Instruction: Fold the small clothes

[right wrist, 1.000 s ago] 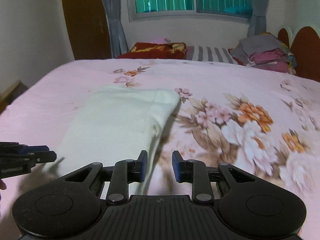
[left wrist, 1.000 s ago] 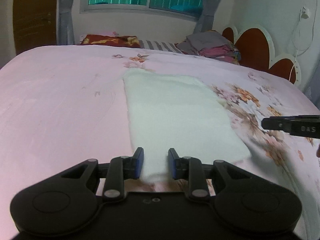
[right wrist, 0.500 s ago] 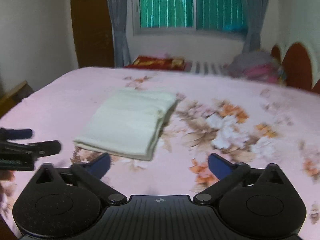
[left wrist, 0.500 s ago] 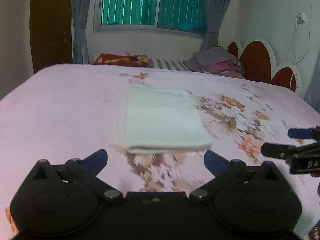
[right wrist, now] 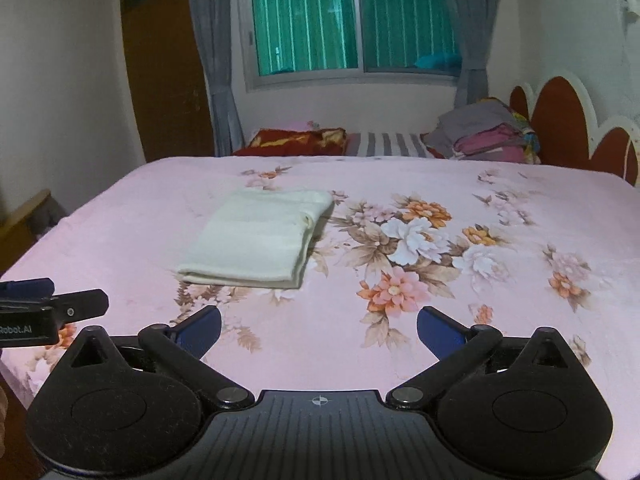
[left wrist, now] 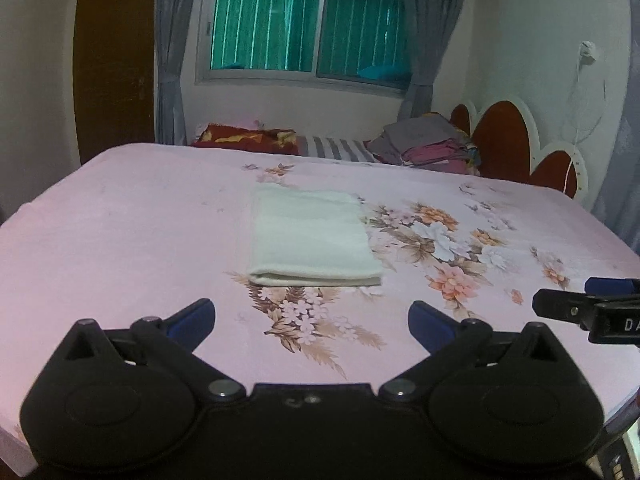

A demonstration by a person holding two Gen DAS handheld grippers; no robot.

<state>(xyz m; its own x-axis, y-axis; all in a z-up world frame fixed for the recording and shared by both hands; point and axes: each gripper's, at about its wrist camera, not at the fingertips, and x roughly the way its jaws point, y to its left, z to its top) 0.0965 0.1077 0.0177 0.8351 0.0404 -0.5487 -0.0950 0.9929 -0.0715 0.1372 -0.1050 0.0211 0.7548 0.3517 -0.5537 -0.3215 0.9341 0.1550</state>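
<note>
Cloth [left wrist: 310, 240], cream and folded into a neat rectangle, lay flat on the pink floral bedspread [left wrist: 120, 240], its doubled edge facing the cameras. The left gripper [left wrist: 312, 322] hung well short of it with jaws spread wide and nothing between them; the right gripper [right wrist: 319, 328] stood likewise, fully spread and empty, off to the cloth's right. A stack of folded clothes [right wrist: 484, 136] sat by the scalloped headboard [right wrist: 568, 120] beneath the window [right wrist: 352, 24].
</note>
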